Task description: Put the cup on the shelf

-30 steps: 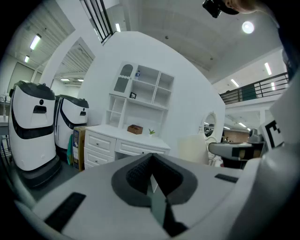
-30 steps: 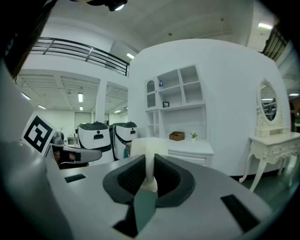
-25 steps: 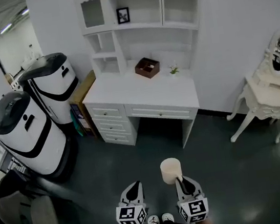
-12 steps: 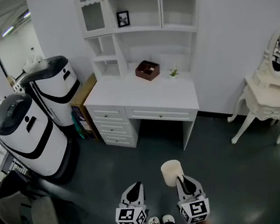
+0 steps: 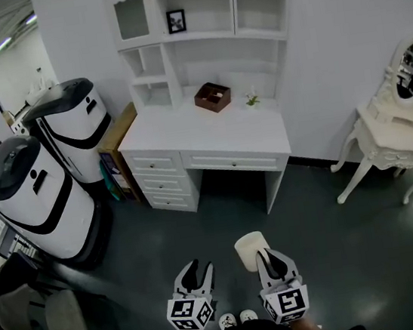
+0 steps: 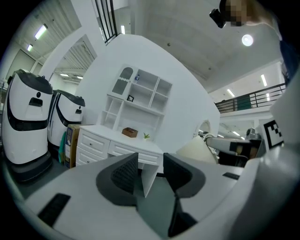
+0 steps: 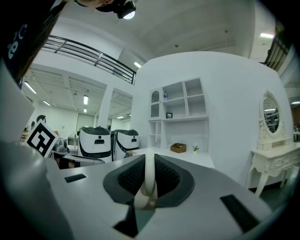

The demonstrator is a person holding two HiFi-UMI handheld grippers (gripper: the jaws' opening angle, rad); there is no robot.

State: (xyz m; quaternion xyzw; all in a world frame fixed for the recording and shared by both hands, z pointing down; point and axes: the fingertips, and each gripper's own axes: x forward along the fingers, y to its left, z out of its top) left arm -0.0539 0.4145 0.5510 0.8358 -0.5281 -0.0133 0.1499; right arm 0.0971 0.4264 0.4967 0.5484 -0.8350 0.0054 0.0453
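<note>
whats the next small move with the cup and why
Probably a step forward toward the white desk, keeping the cup level. The right tongs are shut on the cup, which hangs over the dark floor. The shelves above the desk stand well ahead and look out of reach from here.

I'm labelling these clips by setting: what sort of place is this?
Probably a mock bedroom corner set up inside a lab or hall: a white desk with drawers and shelf unit, a cream dressing table with oval mirror, and two big white-and-black machines left of the desk.
</note>
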